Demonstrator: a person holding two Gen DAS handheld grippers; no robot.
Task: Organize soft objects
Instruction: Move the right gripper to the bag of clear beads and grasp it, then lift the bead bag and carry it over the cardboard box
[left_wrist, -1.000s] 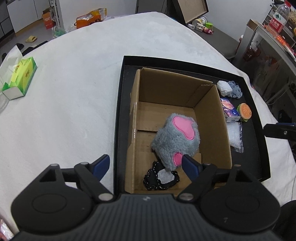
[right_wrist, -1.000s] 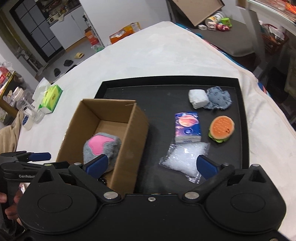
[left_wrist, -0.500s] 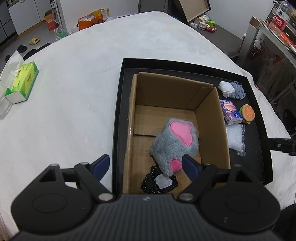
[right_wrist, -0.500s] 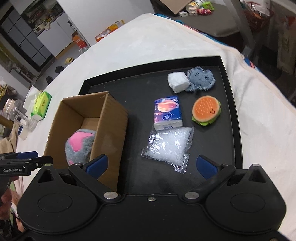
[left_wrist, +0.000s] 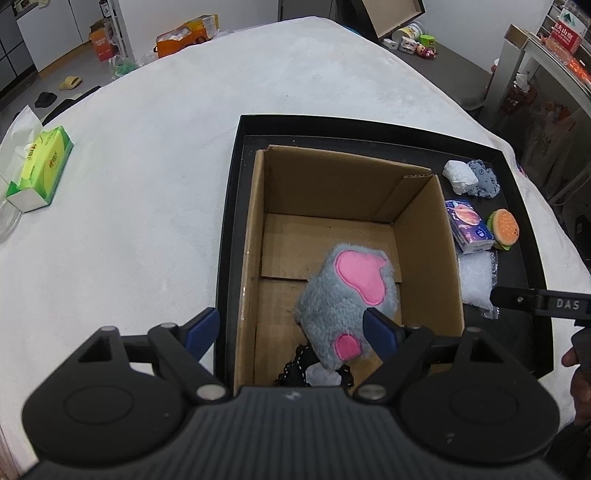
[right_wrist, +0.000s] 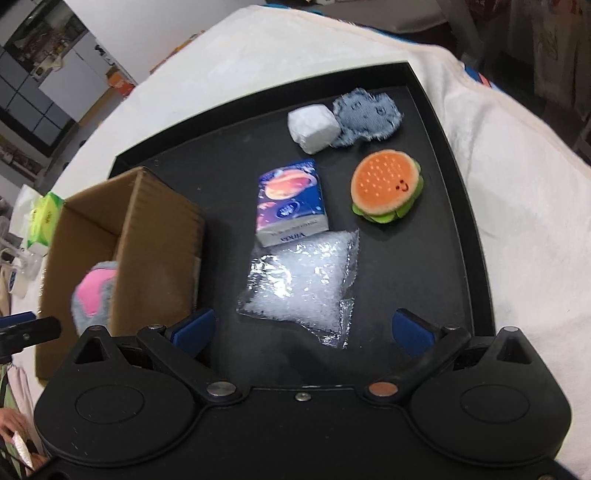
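Observation:
A cardboard box (left_wrist: 424, 236) stands in a black tray (left_wrist: 229, 206). Inside it lie a grey plush paw with pink pads (left_wrist: 347, 299) and a black lace piece (left_wrist: 295, 365). My left gripper (left_wrist: 291, 328) is open and empty above the box's near edge. Right of the box (right_wrist: 147, 229) on the tray (right_wrist: 454, 162) lie a bubble-wrap bag (right_wrist: 303, 280), a tissue pack (right_wrist: 288, 203), a burger plush (right_wrist: 386, 190), a white wad (right_wrist: 312, 127) and a denim patch (right_wrist: 367, 114). My right gripper (right_wrist: 301, 328) is open and empty, just short of the bubble-wrap bag.
A green tissue box (left_wrist: 38, 170) lies at the far left of the white tablecloth (left_wrist: 147, 166). The right gripper's finger (left_wrist: 539, 302) shows at the right of the left wrist view. Clutter stands on the floor and shelves beyond the table.
My right gripper has moved right and closer to the tray, so the bubble-wrap bag now sits between its fingers' line. My left gripper has pulled back a little from the box.

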